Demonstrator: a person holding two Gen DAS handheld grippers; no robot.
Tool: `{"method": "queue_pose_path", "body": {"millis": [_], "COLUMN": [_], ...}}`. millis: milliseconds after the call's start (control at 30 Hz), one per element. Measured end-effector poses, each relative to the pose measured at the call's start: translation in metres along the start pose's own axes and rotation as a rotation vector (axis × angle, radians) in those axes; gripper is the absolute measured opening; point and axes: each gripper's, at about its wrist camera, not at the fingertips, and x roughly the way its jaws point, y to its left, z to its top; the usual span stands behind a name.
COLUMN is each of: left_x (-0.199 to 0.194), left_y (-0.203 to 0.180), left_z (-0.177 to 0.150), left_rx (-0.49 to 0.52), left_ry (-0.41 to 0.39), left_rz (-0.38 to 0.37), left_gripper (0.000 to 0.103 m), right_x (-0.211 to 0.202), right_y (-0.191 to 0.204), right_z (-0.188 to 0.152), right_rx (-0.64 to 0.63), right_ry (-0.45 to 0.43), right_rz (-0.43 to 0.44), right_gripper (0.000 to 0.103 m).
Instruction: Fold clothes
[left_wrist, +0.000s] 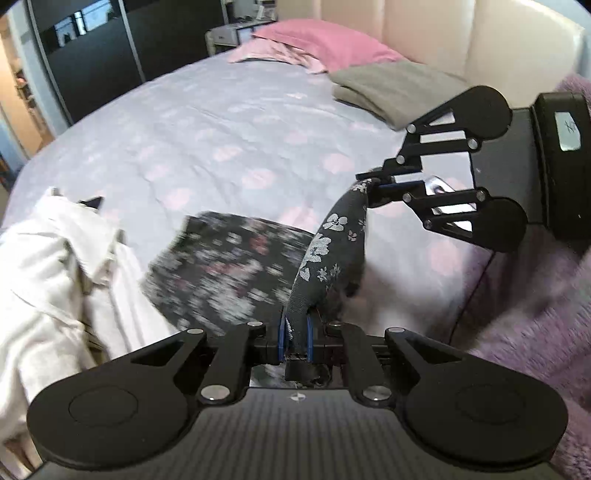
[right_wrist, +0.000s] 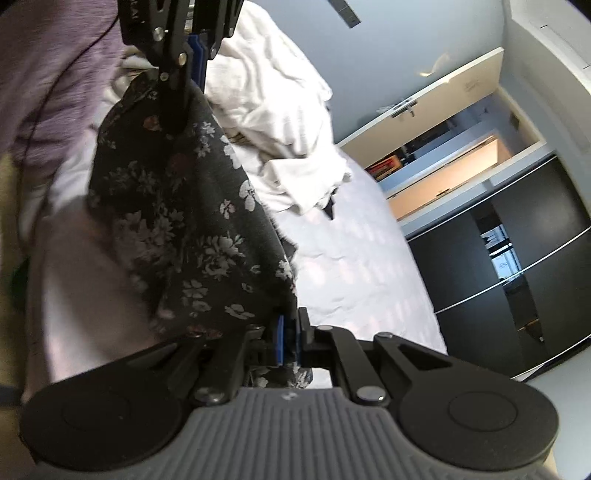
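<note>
While my left tool (left_wrist: 295, 341) and right tool (right_wrist: 291, 345) are each clamped on the dark floral garment (left_wrist: 332, 243), I see it stretched between them above the bed (left_wrist: 221, 140), white clothes (left_wrist: 55, 266) left of the left tool.

Dark floral garment (left_wrist: 229, 266), white clothes (left_wrist: 55, 266), lilac pink-blotched bedcover (left_wrist: 221, 129).

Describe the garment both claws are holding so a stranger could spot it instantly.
Start at the bed with its lilac, pink-blotched cover. Above its near edge, a dark floral garment hangs stretched between the left claw and the right claw. Its charcoal fabric printed with small white and pink flowers sets it apart from the plain white clothes heaped beside it.
</note>
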Motion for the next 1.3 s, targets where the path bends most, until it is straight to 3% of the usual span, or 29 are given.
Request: {"method": "queue_pose_path", "body": {"millis": [167, 333, 500, 700, 800, 967, 1067, 1200, 1300], "left_x": [0.024, 0.069, 0.119, 0.171, 0.19, 0.2, 0.188, 0.165, 0.156], "left_y": [0.047, 0.1, 0.144, 0.171, 0.176, 0.178, 0.18, 0.179, 0.171], "left_z": [0.021, 0.036, 0.036, 0.029, 0.022, 0.021, 0.025, 0.028, 0.025], "left_rx": [-0.031, -0.103, -0.184, -0.229, -0.242, -0.268, -0.337, -0.419, -0.442], "left_ry": [-0.017, -0.002, 0.058, 0.144, 0.181, 0.199, 0.154, 0.059, 0.032], "left_rz": [0.062, 0.09, 0.097, 0.105, 0.129, 0.216, 0.262, 0.312, 0.288], "left_gripper": [0.009, 0.009, 0.009, 0.009, 0.011, 0.025, 0.025, 0.025, 0.025], "right_x": [0.056, 0.127, 0.197, 0.27, 0.292, 0.317, 0.318, 0.303, 0.291], "right_y": [-0.034, -0.06, -0.073, -0.072, -0.069, -0.065, -0.067, -0.084, -0.101], "right_z": [0.02, 0.033, 0.036, 0.032, 0.031, 0.03, 0.027, 0.02, 0.01], "right_rx": [0.087, 0.194, 0.324, 0.487, 0.534, 0.641, 0.701, 0.815, 0.93], "right_ry": [0.008, 0.059, 0.112, 0.194, 0.213, 0.223, 0.219, 0.21, 0.201], "right_rz": [-0.009, 0.051, 0.139, 0.221, 0.226, 0.233, 0.23, 0.212, 0.203], "right_gripper": [0.007, 0.007, 0.007, 0.007, 0.007, 0.007, 0.009, 0.02, 0.022]}}
